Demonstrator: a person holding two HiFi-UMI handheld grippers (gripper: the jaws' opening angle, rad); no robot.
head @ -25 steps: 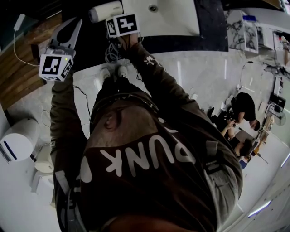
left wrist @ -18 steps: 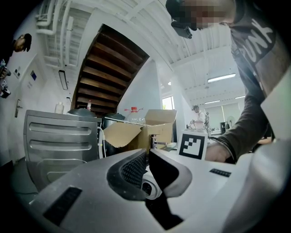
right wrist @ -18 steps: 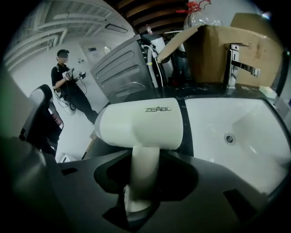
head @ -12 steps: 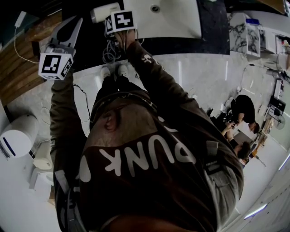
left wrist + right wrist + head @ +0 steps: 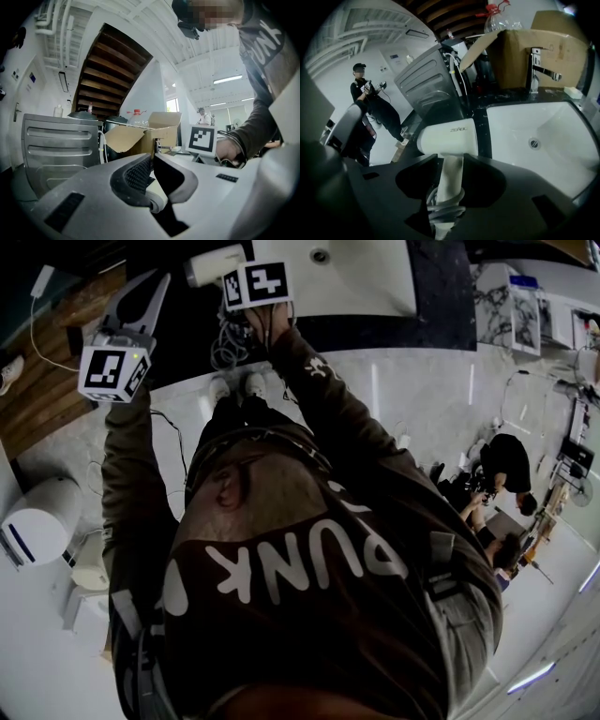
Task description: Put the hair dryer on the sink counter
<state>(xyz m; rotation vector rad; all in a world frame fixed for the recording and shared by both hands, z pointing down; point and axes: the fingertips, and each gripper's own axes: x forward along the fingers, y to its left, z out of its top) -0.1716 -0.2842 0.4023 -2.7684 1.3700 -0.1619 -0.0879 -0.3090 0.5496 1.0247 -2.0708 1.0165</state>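
The white hair dryer [image 5: 447, 136] lies with its barrel on the dark sink counter [image 5: 483, 133], just left of the white basin [image 5: 534, 126]. Its handle points back between the jaws of my right gripper [image 5: 450, 156], and its cord [image 5: 445, 208] is coiled round the handle's end. Those jaws are opening and stand close beside the handle without pressing it. From the head view, the dryer [image 5: 214, 265] shows at the counter's edge past the right gripper's marker cube [image 5: 255, 285]. My left gripper [image 5: 153, 157] is held up off to the left [image 5: 148, 294], shut and empty.
A chrome faucet [image 5: 536, 65] and an open cardboard box [image 5: 534, 40] stand behind the basin. A grey metal appliance [image 5: 426, 89] is left of the counter. A toilet [image 5: 37, 526] sits at the floor's left. People are at the right [image 5: 506, 470].
My right gripper and the dryer have shifted a little farther over the counter. The left gripper has risen slightly.
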